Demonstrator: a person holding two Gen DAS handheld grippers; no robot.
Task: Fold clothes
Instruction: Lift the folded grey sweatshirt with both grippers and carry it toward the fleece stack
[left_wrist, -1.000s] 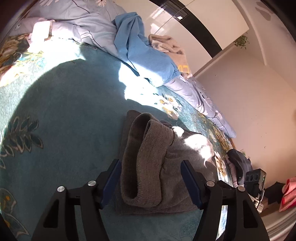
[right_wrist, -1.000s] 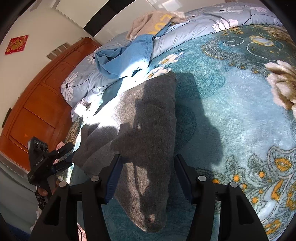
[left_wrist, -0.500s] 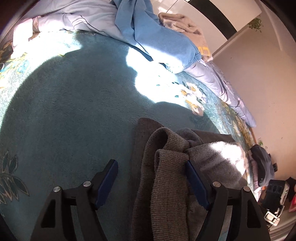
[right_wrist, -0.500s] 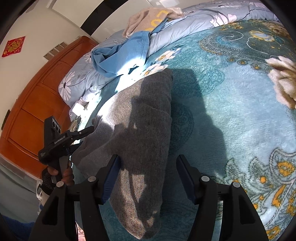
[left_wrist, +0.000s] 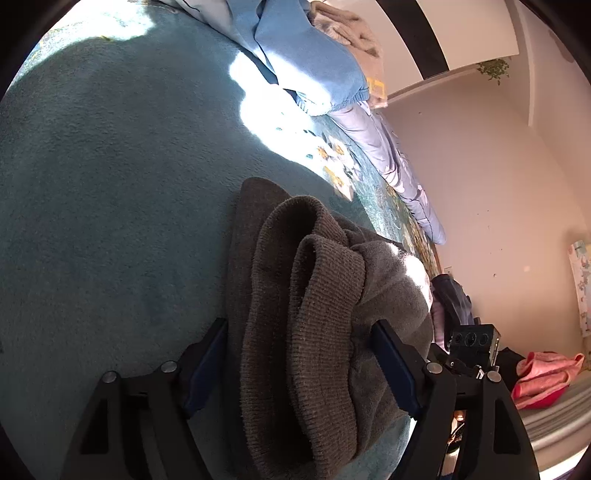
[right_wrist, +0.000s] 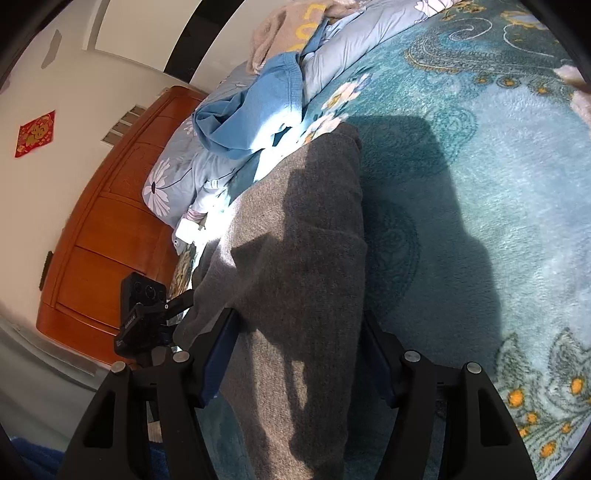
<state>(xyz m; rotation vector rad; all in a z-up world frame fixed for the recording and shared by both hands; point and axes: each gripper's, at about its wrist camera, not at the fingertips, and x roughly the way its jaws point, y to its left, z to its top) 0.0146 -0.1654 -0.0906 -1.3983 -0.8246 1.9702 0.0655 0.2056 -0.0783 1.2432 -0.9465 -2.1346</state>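
Note:
A grey-brown knit sweater (left_wrist: 310, 302) lies folded in a long strip on the teal floral blanket (left_wrist: 110, 192). Its ribbed end is bunched between the fingers of my left gripper (left_wrist: 299, 365), which is open and astride it. In the right wrist view the sweater (right_wrist: 303, 266) runs away from me as a flat strip, and my right gripper (right_wrist: 299, 350) is open over its near end, one finger on each side. Each gripper shows in the other's view: the right one (left_wrist: 472, 343) and the left one (right_wrist: 147, 306).
A light blue garment (right_wrist: 255, 110) and a beige towel (right_wrist: 291, 29) lie on the pale floral duvet (right_wrist: 354, 44) at the head of the bed. A wooden headboard (right_wrist: 103, 236) stands at left. Pink clothes (left_wrist: 543, 373) lie beyond the bed's edge.
Both grippers have moved in over the sweater's ends, so the cloth now fills the space between the fingers. The left view has tilted, and the ribbed end looks more bunched up.

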